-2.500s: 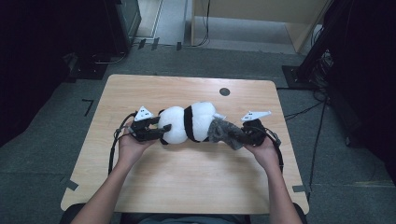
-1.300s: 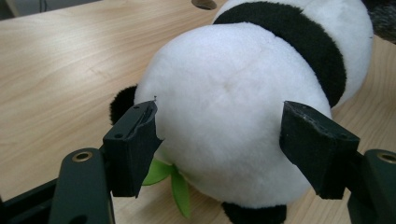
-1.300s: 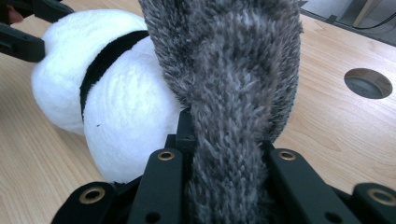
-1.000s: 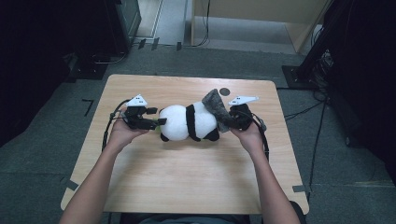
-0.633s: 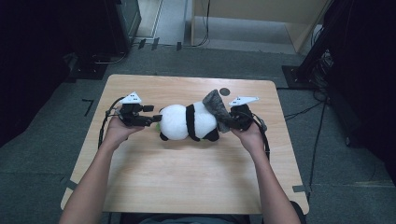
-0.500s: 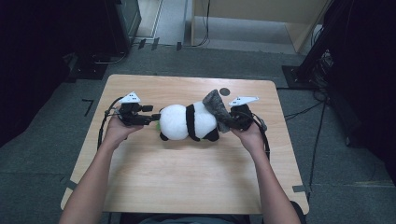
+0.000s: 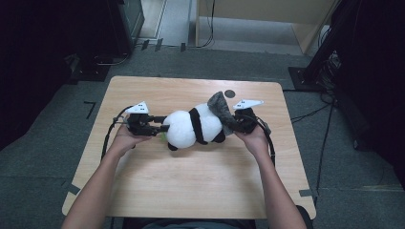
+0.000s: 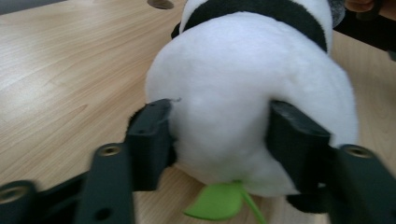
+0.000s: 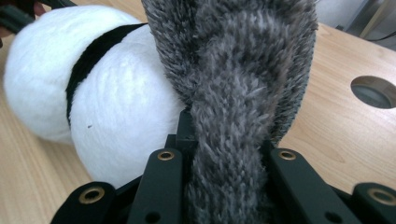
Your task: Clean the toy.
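1. A panda toy point(image 7: 196, 128) lies on its side near the middle of the table point(image 7: 191, 191). Its length runs from 9 o'clock to 3 o'clock in the high view, with the table's round hole point(image 7: 230, 93) just off at its 1 o'clock.
2. Your left gripper point(image 7: 162, 129) meets the toy's white end at 9 o'clock. Its jaws have just been opening a little, yet in the left gripper view both pads point(image 8: 149, 135) press into the plush between them, a green leaf point(image 8: 217, 201) hanging below.
3. Your right gripper point(image 7: 234, 125), at 3 o'clock, is clamped tight on a grey furry cloth point(image 7: 220, 106) that rises over the toy's other end. The right gripper view shows the pile bunched between nearly closed jaws.
4. Expect the toy to be light, soft and springy. It probably dents under the pads rather than resisting, so a shallow pinch may slide off the rounded end. Take it deep across the belly or at the black band, where it narrows.
5. The cloth looks limp and stretchy. Hold a thick fold near its edge and pull evenly, or the fur may slip through.
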`<state>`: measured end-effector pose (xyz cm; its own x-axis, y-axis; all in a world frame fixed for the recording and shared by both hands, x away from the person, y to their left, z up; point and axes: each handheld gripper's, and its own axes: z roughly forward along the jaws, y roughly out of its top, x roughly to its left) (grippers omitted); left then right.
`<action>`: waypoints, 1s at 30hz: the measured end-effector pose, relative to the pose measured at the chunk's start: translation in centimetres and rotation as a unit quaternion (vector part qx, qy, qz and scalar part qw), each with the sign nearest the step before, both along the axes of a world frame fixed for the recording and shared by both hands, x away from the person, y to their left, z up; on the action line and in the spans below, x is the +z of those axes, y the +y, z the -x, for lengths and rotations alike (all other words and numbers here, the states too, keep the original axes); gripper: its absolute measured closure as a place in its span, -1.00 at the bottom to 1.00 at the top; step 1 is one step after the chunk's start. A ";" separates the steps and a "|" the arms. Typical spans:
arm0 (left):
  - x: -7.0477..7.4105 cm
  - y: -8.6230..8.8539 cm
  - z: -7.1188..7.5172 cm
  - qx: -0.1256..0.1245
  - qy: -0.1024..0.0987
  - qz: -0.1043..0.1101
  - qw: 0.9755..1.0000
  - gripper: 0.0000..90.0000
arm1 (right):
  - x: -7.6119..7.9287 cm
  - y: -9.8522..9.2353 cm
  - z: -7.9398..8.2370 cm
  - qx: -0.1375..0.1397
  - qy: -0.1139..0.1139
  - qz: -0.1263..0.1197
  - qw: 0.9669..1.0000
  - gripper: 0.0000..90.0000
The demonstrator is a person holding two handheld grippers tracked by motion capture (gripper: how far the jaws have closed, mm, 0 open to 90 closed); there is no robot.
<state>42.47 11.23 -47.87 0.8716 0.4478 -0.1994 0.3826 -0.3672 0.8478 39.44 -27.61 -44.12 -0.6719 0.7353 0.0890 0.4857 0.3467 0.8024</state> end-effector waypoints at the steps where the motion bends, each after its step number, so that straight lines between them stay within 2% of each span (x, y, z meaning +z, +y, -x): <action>1: -0.2 -0.1 0.0 -0.004 -0.001 0.004 1.000 -0.36 | -0.1 0.1 0.0 0.000 -0.004 0.001 1.000 0.67; 3: -0.4 -0.3 0.1 -0.014 -0.004 0.003 1.000 -0.42 | -0.2 0.2 -0.1 -0.004 -0.009 0.002 1.000 0.67; 6: -0.9 -1.2 0.3 -0.019 0.001 -0.006 1.000 -0.87 | -0.3 0.4 -0.1 -0.005 -0.013 -0.001 1.000 0.68; 7: -1.1 -1.4 0.4 -0.028 0.009 -0.009 1.000 -1.00 | -0.4 0.5 -0.2 -0.005 -0.016 -0.001 1.000 0.69; 9: -1.5 -1.8 0.7 -0.060 0.016 -0.002 0.998 -1.00 | -0.4 0.9 -0.1 -0.002 -0.024 0.002 1.000 0.69; 12: -1.6 -2.6 1.4 -0.101 0.003 0.000 0.995 -1.00 | -0.5 1.2 -0.1 -0.003 -0.031 0.002 1.000 0.70; 14: -1.6 -3.3 1.9 -0.118 -0.002 -0.003 0.993 -1.00 | -0.6 1.5 -0.1 -0.004 -0.034 -0.001 0.999 0.70; 16: -1.6 -3.8 2.2 -0.131 0.007 -0.004 0.991 -1.00 | -0.6 1.7 0.0 -0.009 -0.037 0.001 0.999 0.70; 17: -1.5 -3.9 2.3 -0.142 0.010 -0.006 0.990 -0.97 | -0.6 1.7 0.0 -0.011 -0.038 0.001 0.999 0.71; 18: -1.3 -3.9 2.4 -0.144 0.007 -0.008 0.989 -0.81 | -0.6 1.8 0.0 -0.013 -0.040 0.003 0.999 0.71; 20: -0.8 -3.9 2.7 -0.143 0.007 -0.018 0.989 -0.51 | -0.5 1.8 0.0 -0.017 -0.042 0.008 0.999 0.71; 21: -0.5 -4.0 3.0 -0.137 0.004 -0.023 0.990 -0.37 | -0.4 1.7 0.0 -0.019 -0.042 0.008 0.999 0.71; 24: 0.3 -4.6 4.1 -0.128 -0.018 -0.042 0.991 -0.11 | -0.2 1.6 0.0 -0.029 -0.042 0.004 0.999 0.71; 28: 1.5 -5.6 5.8 -0.128 -0.072 -0.073 0.986 0.05 | 0.7 1.0 0.0 -0.038 -0.038 0.005 0.999 0.71; 29: 1.9 -5.7 6.1 -0.124 -0.081 -0.074 0.986 0.08 | 1.0 0.7 0.0 -0.042 -0.038 0.005 0.998 0.71; 30: 2.2 -5.7 6.3 -0.124 -0.079 -0.070 0.987 0.12 | 1.3 0.4 0.1 -0.045 -0.037 0.001 0.998 0.70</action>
<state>36.21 5.48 -45.65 0.9730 0.2306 -0.0044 0.1341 -0.5503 0.8241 39.35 -27.18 -42.80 -0.6071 0.7936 0.0398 0.4543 0.3056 0.8368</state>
